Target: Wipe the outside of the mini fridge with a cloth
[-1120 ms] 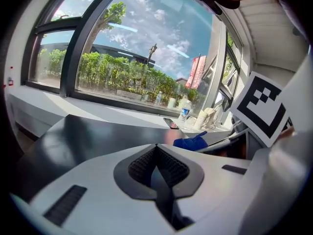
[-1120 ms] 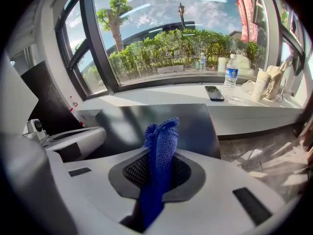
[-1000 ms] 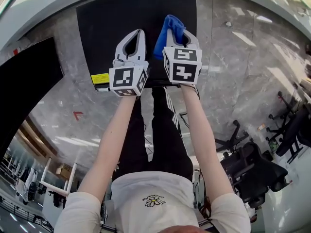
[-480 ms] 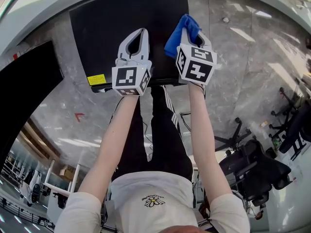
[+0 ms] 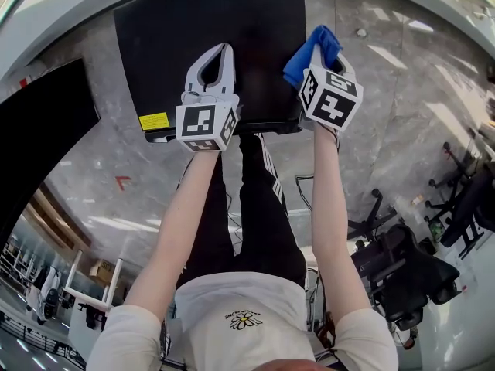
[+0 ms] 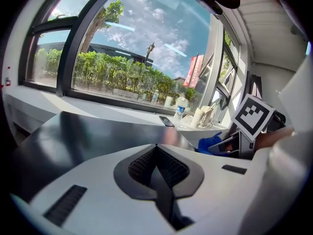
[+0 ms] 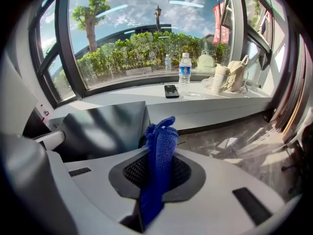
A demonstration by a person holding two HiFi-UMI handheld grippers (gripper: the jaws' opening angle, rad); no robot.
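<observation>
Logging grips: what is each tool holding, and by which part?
The right tool pinches the blue cloth by a bunched fold, its end sticking out ahead. The left tool is shut, empty.

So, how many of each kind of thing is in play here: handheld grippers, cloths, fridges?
grippers: 2 (left gripper, right gripper)
blue cloth: 1
black mini fridge: 1
Total: 4
</observation>
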